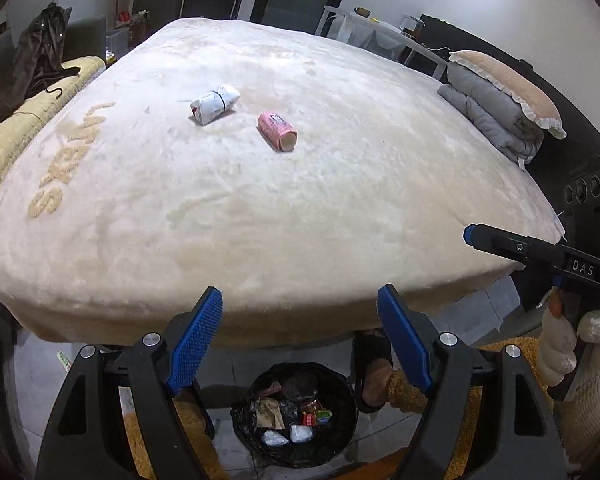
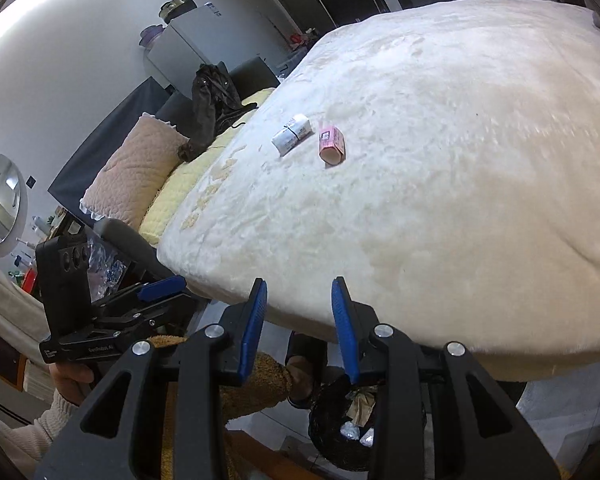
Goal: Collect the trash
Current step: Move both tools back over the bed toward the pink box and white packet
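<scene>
Left wrist view sits at the bed (image 1: 284,208) foot edge, facing along its length, bin (image 1: 296,412) directly below; right wrist view looks from further right, angled left across the bed (image 2: 440,184); both share the blanket top, white packet (image 1: 215,104) (image 2: 293,134), pink carton (image 1: 277,129) (image 2: 331,145).

My left gripper (image 1: 300,312) gapes above the trash bin (image 1: 296,416); white packet (image 1: 215,104) and pink carton (image 1: 277,130) lie mid-frame on the blanket (image 1: 260,220).
</scene>
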The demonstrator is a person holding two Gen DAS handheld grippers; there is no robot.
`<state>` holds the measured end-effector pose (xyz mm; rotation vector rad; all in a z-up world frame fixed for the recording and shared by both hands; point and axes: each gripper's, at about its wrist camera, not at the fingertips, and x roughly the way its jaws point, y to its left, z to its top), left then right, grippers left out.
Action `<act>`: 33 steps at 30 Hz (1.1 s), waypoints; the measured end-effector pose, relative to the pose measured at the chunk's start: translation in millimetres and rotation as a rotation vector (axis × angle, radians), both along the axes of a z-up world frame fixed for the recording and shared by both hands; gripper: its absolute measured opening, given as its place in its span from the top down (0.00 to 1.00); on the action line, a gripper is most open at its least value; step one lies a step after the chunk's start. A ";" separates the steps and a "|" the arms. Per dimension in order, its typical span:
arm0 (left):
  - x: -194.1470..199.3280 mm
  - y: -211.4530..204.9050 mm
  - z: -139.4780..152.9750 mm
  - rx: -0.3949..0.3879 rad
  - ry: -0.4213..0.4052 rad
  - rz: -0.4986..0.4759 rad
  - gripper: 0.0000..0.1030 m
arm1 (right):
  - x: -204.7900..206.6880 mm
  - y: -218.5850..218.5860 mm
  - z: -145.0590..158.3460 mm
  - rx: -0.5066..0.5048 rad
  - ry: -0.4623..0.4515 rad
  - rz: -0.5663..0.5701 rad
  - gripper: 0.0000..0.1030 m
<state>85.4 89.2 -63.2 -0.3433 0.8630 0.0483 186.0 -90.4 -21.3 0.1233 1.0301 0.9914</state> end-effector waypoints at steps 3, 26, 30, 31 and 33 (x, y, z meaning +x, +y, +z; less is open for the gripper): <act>12.4 10.6 5.6 0.015 -0.017 0.006 0.24 | 10.4 13.8 3.6 0.004 -0.020 0.005 0.66; 81.0 92.8 12.4 0.127 -0.048 0.081 0.24 | 129.5 146.1 -46.2 -0.045 -0.023 0.010 0.57; 86.3 105.3 9.6 0.138 -0.036 0.095 0.24 | 150.0 169.4 -63.0 -0.062 -0.002 0.001 0.57; 87.4 108.0 9.0 0.144 -0.033 0.095 0.24 | 154.8 175.4 -67.0 -0.067 0.006 0.004 0.57; 88.8 112.7 7.6 0.159 -0.021 0.095 0.24 | 163.4 185.5 -74.2 -0.081 0.008 -0.003 0.57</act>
